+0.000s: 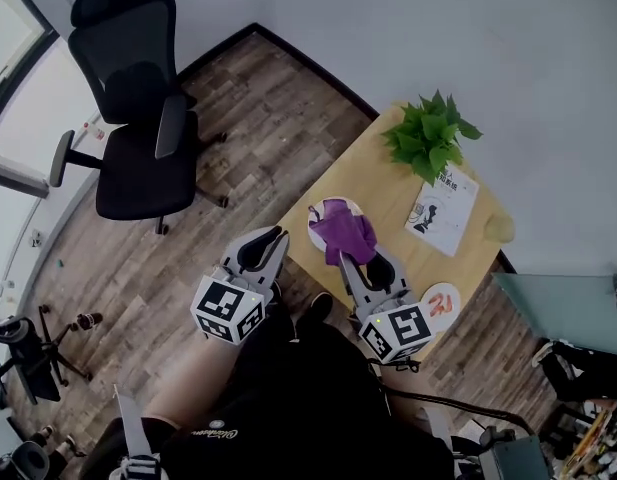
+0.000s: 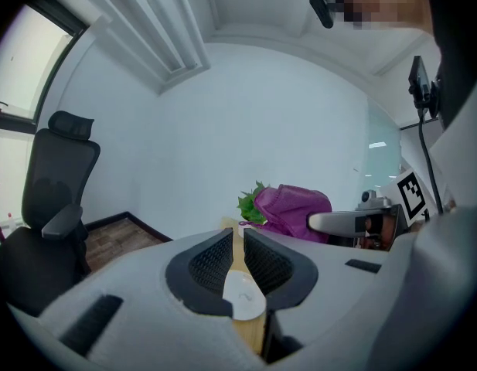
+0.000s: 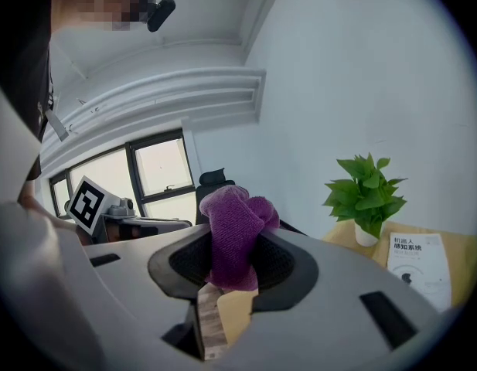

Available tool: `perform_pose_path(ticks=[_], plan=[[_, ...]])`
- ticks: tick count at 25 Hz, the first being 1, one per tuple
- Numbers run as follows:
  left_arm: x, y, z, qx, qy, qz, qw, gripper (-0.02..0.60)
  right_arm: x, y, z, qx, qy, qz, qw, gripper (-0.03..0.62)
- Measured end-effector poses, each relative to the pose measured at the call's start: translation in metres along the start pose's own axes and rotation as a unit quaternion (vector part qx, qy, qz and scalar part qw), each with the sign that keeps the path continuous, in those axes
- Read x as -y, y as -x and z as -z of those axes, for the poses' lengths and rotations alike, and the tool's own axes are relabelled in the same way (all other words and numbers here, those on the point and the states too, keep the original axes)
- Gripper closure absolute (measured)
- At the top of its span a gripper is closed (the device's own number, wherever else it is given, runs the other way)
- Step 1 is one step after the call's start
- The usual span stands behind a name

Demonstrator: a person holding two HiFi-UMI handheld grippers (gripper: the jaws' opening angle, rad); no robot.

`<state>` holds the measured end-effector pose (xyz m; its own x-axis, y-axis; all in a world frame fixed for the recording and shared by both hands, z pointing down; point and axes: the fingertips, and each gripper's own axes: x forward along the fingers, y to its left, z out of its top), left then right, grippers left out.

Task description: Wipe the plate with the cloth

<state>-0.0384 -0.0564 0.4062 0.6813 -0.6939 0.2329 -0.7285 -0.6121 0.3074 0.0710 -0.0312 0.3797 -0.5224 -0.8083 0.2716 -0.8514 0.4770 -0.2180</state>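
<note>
1. Left tool (image 2: 233,236): the jaws stand a narrow gap apart with nothing between them. In the head view it sits left of centre, just off the tabletop's lower-left edge and over the wooden floor (image 1: 258,108).
2. Right tool (image 3: 236,242): the jaws are closed on the cloth, which bulges up between the dark pads. In the head view it sits right of centre, at the near edge of the tabletop and just below the plate.
3. Cloth (image 1: 346,230): purple and bunched. One end is pinched in the right tool and the rest lies across the plate. I cannot tell whether it presses on the plate or hangs just clear.
4. Plate (image 1: 318,220): white and round, near the lower-left corner of the tabletop. It is mostly covered by the cloth, with its rim showing at the left.
5. Tabletop (image 1: 368,183): light wood, set diagonally at the centre right of the frame.
6. Potted plant (image 1: 428,133): green, at the tabletop's upper corner.
7. Booklet (image 1: 443,211): white, lying flat just below the plant.
8. Small round dish (image 1: 440,300): it has orange marks and sits at the tabletop's lower edge, right of the right tool.
9. Office chair (image 1: 133,108): black, on the floor at the upper left, well apart from the tabletop.
</note>
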Motion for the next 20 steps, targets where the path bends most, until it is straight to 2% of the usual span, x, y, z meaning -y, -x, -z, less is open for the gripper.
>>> perform_pose_path(ticks=[7, 16, 20], plan=[[-0.01, -0.009, 0.034, -0.029, 0.023, -0.015, 0.9992, 0.535, 0.006, -0.012, 0.031, -0.033, -0.017, -0.01, 0.999, 0.468], [-0.012, -0.017, 0.036, -0.035, 0.029, -0.014, 0.9989, 0.535, 0.01, -0.028, 0.035, -0.048, -0.019, -0.023, 0.998, 0.468], [-0.013, -0.02, 0.037, -0.035, 0.03, -0.015, 0.9988, 0.535, 0.027, -0.042, 0.037, -0.061, 0.0, -0.021, 0.998, 0.468]])
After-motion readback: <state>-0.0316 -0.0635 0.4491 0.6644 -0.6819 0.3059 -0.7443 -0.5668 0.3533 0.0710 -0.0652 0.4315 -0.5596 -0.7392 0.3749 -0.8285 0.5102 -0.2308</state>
